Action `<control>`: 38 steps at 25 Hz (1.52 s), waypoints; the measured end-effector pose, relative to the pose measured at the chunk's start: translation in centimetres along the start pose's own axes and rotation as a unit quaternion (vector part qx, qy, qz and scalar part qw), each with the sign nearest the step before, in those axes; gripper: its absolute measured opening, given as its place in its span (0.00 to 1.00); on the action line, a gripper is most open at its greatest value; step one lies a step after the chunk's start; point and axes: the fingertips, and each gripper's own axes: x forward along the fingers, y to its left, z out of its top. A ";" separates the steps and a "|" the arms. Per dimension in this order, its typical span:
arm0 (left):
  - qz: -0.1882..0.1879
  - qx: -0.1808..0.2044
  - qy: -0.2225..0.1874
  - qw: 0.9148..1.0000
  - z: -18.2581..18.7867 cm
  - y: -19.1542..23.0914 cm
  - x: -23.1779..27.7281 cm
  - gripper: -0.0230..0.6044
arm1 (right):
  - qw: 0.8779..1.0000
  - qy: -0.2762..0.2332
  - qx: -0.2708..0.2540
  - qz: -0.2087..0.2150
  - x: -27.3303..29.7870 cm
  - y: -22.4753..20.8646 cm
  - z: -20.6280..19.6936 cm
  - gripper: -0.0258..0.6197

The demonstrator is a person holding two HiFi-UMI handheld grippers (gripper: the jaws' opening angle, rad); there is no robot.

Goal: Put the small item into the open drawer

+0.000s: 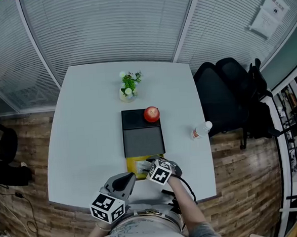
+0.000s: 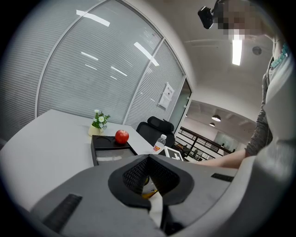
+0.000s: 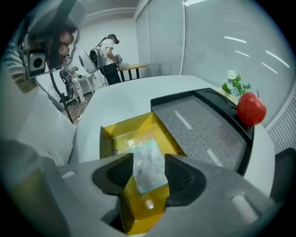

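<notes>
White table (image 1: 89,145) fills mid frame. Near its top center there's a little potted plant (image 1: 129,86), and just below that a black box (image 1: 142,133) with a red apple (image 1: 151,113) on its upper right corner. The box's yellow drawer (image 1: 137,166) sticks out at the bottom, with the right gripper (image 1: 150,164) over it. The left gripper (image 1: 127,180) hangs lower left of that. A water bottle (image 1: 201,130) lies off to the right, and a black office chair (image 1: 228,92) sits past the table's right side.

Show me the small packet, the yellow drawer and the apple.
small packet (image 3: 148,167): right gripper view, middle of the clear bag.
yellow drawer (image 3: 106,141): right gripper view, on its left wall.
apple (image 3: 251,109): right gripper view, middle of its red skin.
</notes>
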 end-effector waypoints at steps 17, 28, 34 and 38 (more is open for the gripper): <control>0.001 -0.005 0.006 1.000 -0.4 0.0 0.1 0.03 | 1.000 0.000 -0.024 -0.007 -1.1 0.3 -0.2 0.36; -0.002 0.007 0.011 1.000 -0.5 -0.7 0.2 0.03 | 1.000 -0.003 -0.030 -0.002 -1.7 1.1 -0.3 0.35; -0.009 0.010 0.018 1.000 -0.7 -1.3 0.3 0.03 | 0.999 -0.014 -0.032 -0.004 -3.2 0.9 -0.3 0.31; -0.009 0.011 0.022 1.000 -1.0 -1.7 0.3 0.03 | 0.999 -0.032 -0.032 -0.018 -4.8 0.6 -0.2 0.20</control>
